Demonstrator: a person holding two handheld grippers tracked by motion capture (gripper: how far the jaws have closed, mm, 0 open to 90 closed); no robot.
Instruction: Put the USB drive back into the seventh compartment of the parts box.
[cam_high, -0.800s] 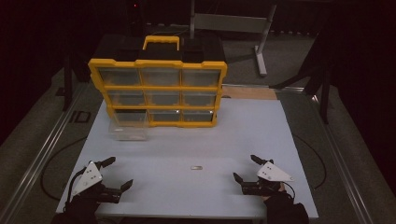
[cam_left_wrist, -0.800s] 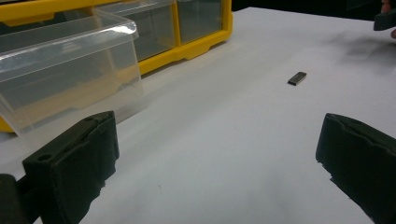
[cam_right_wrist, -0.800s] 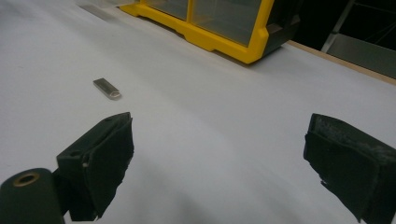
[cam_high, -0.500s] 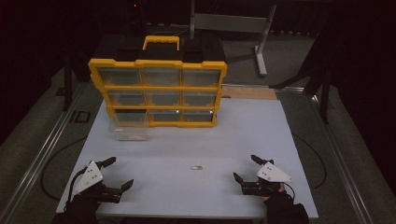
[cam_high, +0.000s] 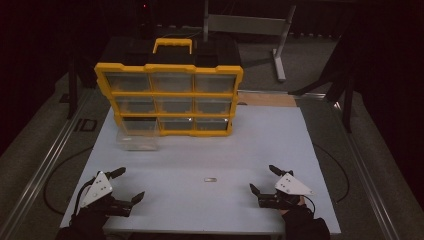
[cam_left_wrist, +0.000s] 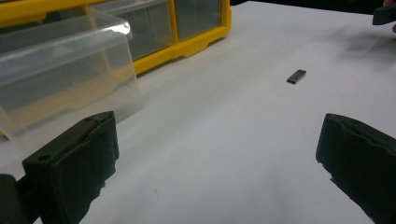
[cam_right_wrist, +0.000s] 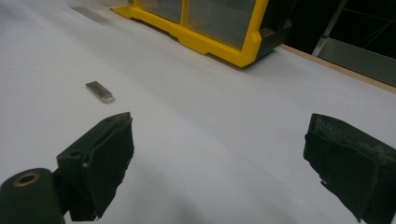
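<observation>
A yellow-framed organiser case (cam_high: 170, 100) with clear drawers stands upright toward the far side of the white table (cam_high: 260, 145), its yellow carry handle (cam_high: 172, 44) at the top. One clear plastic drawer (cam_high: 137, 140) sits out on the table, just in front of the case's lower left corner, and looks empty. A small flat metal piece (cam_high: 211, 179), dull grey and oblong, lies alone on the table well in front of the case, nearer the front edge. Behind the case to the right, off the table, a grey metal stand (cam_high: 280, 40) rises from the dark floor.
</observation>
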